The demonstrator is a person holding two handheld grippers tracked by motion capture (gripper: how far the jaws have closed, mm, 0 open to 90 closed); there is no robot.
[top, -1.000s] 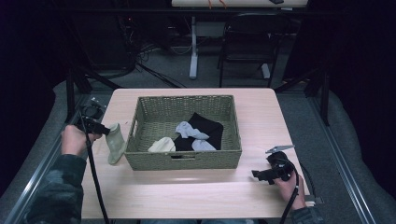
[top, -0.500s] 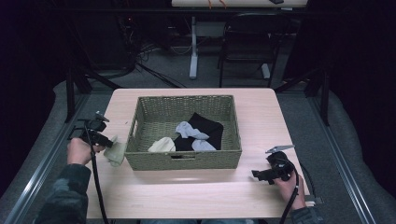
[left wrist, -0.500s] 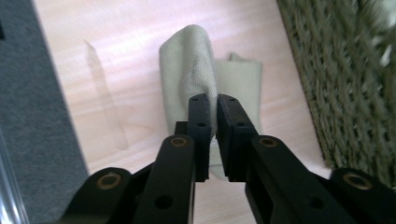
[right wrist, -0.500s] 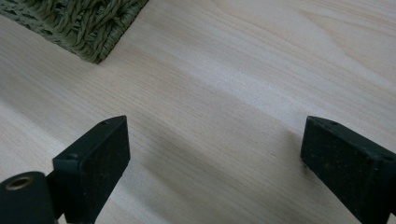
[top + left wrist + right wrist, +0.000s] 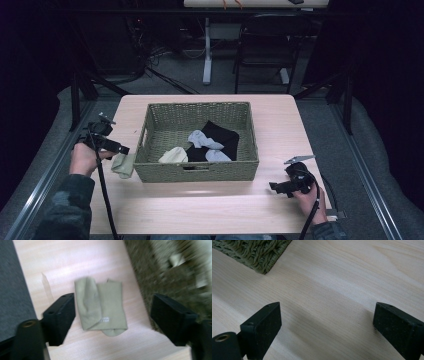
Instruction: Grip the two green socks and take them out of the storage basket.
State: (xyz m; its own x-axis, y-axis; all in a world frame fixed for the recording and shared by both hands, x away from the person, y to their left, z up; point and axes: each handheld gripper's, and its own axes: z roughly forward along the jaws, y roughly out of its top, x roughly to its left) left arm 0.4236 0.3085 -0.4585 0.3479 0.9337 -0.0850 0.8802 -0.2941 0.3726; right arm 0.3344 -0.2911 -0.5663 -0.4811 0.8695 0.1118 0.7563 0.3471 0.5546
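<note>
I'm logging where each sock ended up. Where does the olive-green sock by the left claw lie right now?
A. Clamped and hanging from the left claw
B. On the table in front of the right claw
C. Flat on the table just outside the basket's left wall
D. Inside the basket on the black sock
C: the olive-green sock lies flat on the table beside the basket, between the open jaws of the left claw.

Matt knit cloth sock (image 5: 100, 306), rough woven wicker basket (image 5: 197, 171), smooth pale wood-grain table (image 5: 342, 285), matt black jaws.
</note>
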